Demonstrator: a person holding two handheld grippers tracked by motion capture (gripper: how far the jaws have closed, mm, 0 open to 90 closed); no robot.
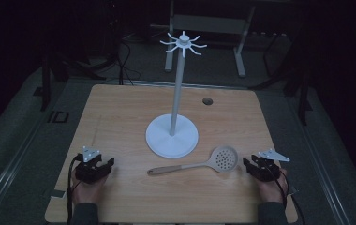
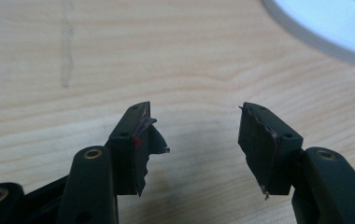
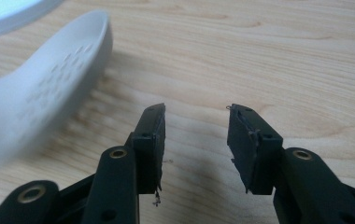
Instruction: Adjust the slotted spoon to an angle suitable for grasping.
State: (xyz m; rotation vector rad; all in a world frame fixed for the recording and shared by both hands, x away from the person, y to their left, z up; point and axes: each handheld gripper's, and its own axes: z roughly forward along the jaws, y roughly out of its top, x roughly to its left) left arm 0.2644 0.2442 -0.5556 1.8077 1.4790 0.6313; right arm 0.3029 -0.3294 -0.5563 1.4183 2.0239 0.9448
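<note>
A white hook stand (image 1: 172,136) rises from the middle of the table (image 1: 120,112), its round base blocking the centre. A slotted spoon (image 1: 199,163) lies just beside the base toward the near edge, bowl near the near right corner. Bare wood runs open along the left, far and right edges.

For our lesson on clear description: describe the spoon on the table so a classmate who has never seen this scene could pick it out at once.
Start at the wooden table and find the tall white stand with a round base near its middle. Just in front of that base, towards the right gripper, lies the spoon. It is pale, and its round bowl is full of small holes.
</note>
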